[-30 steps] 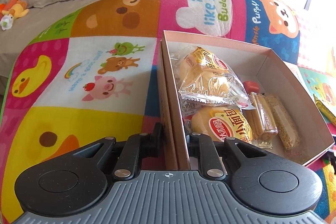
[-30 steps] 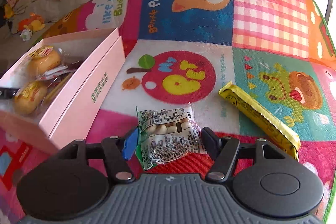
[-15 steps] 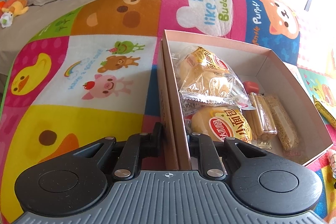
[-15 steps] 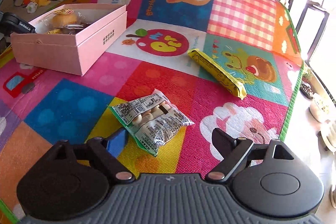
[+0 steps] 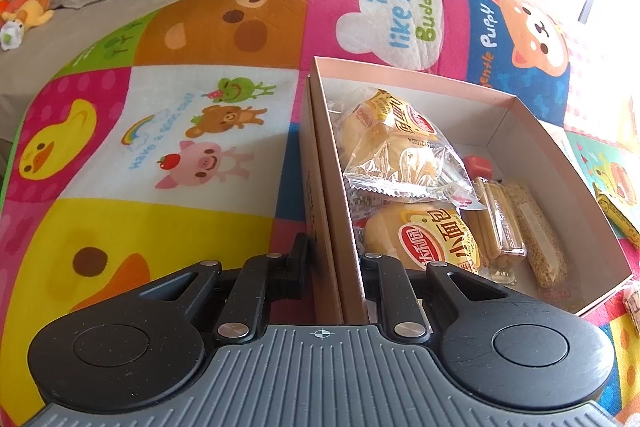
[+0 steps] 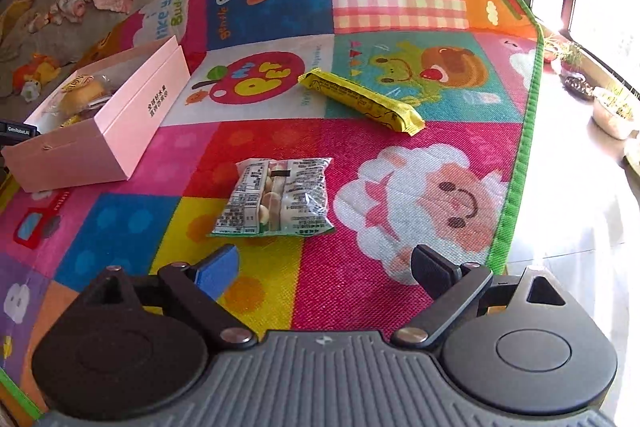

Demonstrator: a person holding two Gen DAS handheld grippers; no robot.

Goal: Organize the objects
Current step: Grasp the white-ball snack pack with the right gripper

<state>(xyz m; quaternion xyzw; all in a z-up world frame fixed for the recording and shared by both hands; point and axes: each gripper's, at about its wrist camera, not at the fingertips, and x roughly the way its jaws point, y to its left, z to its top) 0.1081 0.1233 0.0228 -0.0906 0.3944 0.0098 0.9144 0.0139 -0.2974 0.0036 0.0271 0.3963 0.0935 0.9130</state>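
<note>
my right claw has let go of the snack packet and is opening, backed off; my left claw stays clenched on the pink box wall.

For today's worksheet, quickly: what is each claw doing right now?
Left claw: shut on the pink box wall.
Right claw: opening, nothing between its fingers.
</note>
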